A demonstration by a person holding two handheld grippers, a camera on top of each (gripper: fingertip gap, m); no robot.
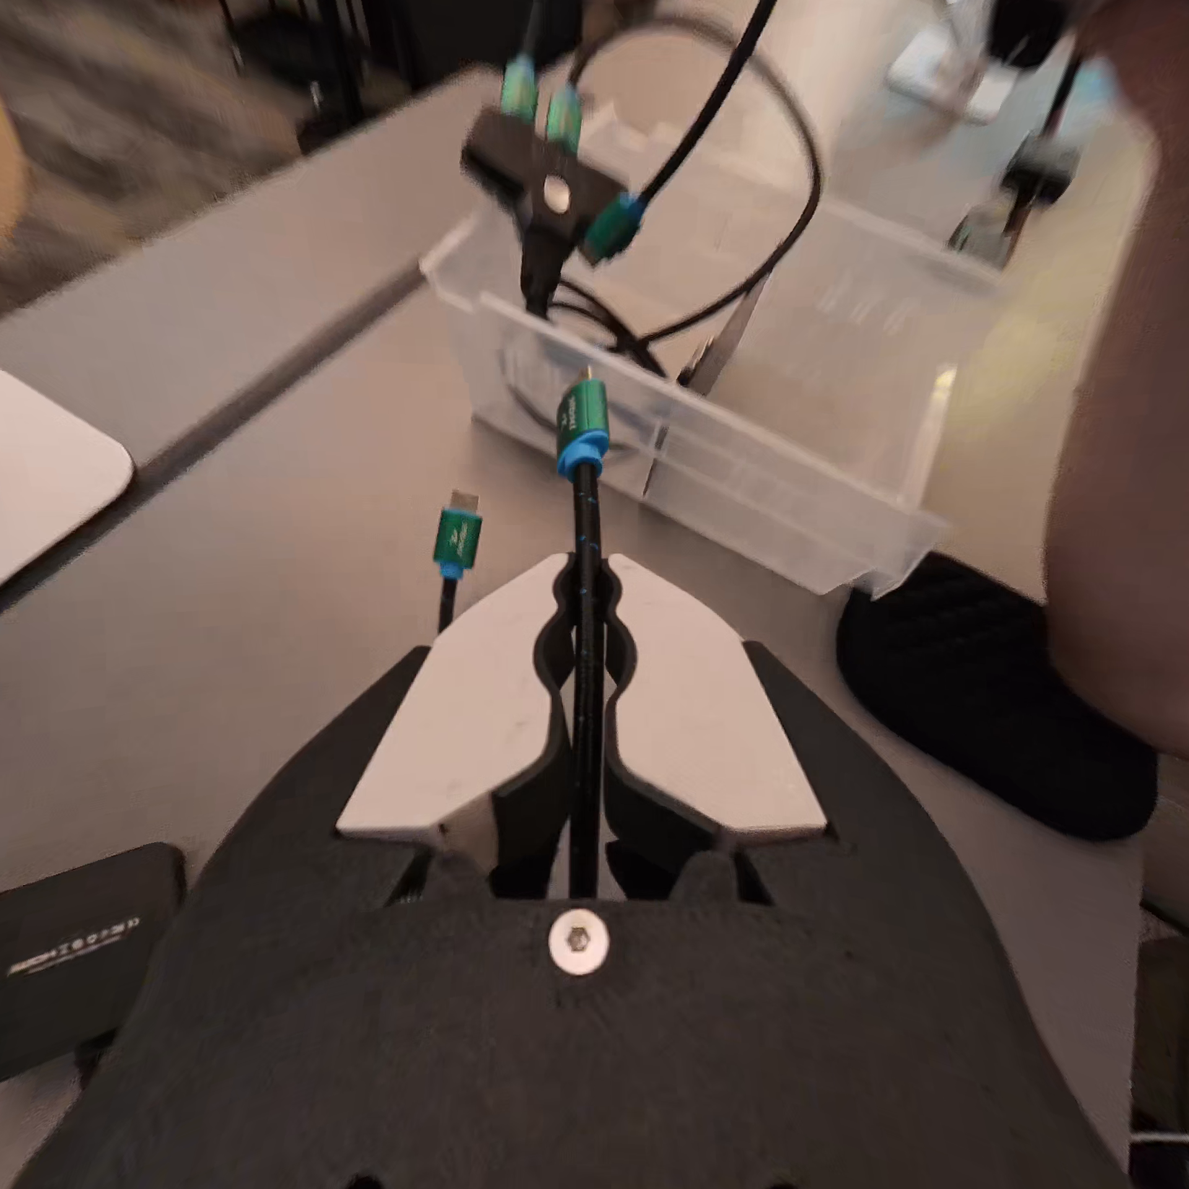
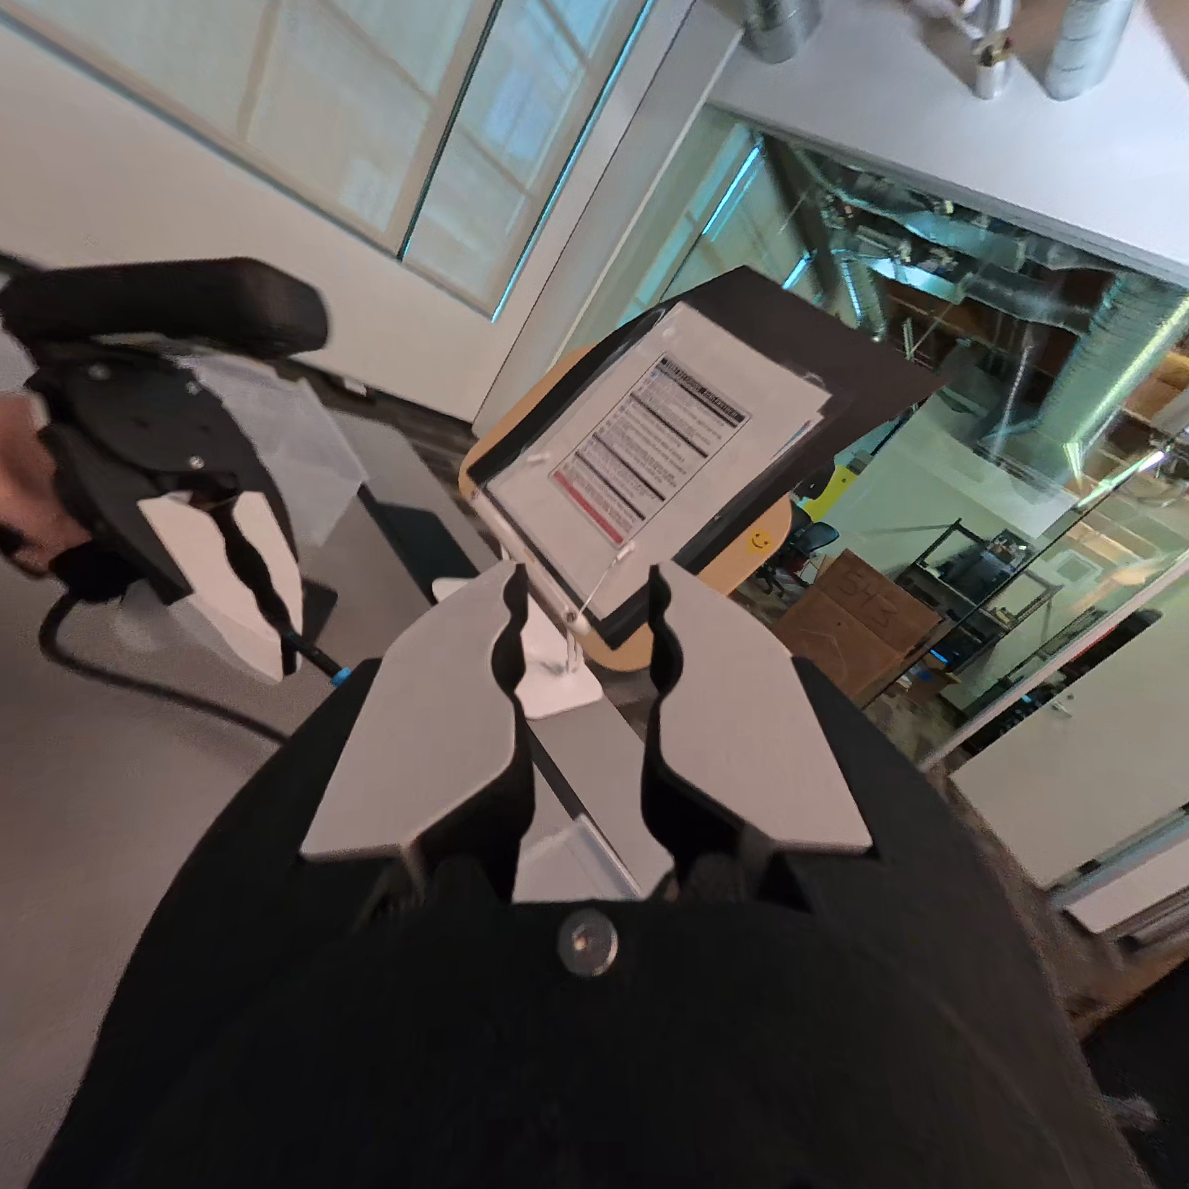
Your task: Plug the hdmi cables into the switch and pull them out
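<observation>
The desk is pale grey and carries everything. On it stands a clear plastic bin, with loops of black cable inside and over its rim. Above the bin's far end the black switch is in the air; what holds it up cannot be made out through the blur. Green plugs sit at its top and right side, and a dark lead drops from it into the bin.

The left claw is clenched on a braided black hdmi cable, gripping the cord a little behind the plug. Its green plug with a blue collar points toward the switch, still well apart from it. The cord looks light and bendy, so held this far back the plug may wag; a grip on the rigid green shell would likely steer it better.

A second green plug lies loose on the desk, just left of the claw. The bin's near wall lies between the held plug and the switch.

The right claw is released and empty, aimed up at a stand with a printed sheet.
</observation>
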